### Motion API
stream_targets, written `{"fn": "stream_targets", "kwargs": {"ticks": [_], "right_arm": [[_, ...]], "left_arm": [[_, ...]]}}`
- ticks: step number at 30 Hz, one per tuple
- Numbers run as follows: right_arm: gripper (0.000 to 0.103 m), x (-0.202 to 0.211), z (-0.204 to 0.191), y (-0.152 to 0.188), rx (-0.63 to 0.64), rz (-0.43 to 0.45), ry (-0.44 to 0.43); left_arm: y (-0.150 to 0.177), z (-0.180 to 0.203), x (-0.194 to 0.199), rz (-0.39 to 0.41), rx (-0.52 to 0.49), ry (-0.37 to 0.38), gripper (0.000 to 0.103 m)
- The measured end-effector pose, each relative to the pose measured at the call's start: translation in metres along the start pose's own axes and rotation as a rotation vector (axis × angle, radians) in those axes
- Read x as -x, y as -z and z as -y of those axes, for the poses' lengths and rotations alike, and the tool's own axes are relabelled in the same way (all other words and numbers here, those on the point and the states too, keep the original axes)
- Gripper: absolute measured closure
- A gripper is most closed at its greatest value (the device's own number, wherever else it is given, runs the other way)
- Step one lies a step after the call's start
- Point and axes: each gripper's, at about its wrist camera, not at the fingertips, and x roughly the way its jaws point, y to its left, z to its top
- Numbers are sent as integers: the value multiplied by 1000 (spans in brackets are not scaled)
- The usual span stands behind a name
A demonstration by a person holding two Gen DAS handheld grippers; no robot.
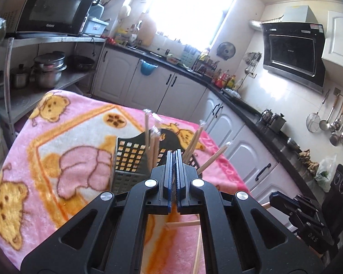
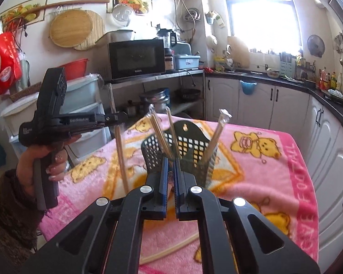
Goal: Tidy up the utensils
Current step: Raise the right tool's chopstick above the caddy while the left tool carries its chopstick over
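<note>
A dark perforated utensil holder (image 2: 183, 150) stands on the pink bear blanket (image 2: 274, 166) and holds several wrapped chopsticks (image 2: 217, 130); it also shows in the left wrist view (image 1: 128, 159) with chopsticks (image 1: 153, 141) in it. My left gripper (image 2: 120, 118) is shut on one wrapped chopstick (image 2: 121, 150), held upright to the left of the holder. In its own view the left gripper (image 1: 174, 157) looks closed. My right gripper (image 2: 170, 171) is shut with nothing visible between the fingers, just in front of the holder. It also shows at the lower right of the left wrist view (image 1: 285, 202).
Loose chopsticks lie on the blanket under the grippers (image 1: 183, 223) (image 2: 171, 248). White cabinets (image 2: 331, 150) and a black counter run along the right. A shelf with a microwave (image 2: 137, 59) and pots stands behind the table. Storage bins (image 2: 84, 105) are at the left.
</note>
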Motion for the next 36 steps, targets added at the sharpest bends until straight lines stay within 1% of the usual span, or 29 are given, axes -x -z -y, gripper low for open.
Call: {"fn": "stream_targets", "kwargs": {"ticks": [7, 13, 21, 27, 36], "right_arm": [[98, 10, -4, -24, 25, 31, -1], [98, 20, -4, -37, 33, 60, 3], [98, 28, -1, -56, 49, 93, 28], [98, 33, 4, -68, 52, 122, 43], [98, 27, 14, -103, 57, 163, 43]], "left_arm": [[-15, 16, 9, 30, -25, 36, 103], [-30, 32, 16, 58, -55, 68, 103], [-53, 55, 20, 88, -93, 115, 103], [-76, 73, 20, 122, -130, 125, 103], [-104, 89, 3, 163, -143, 120, 103]]}}
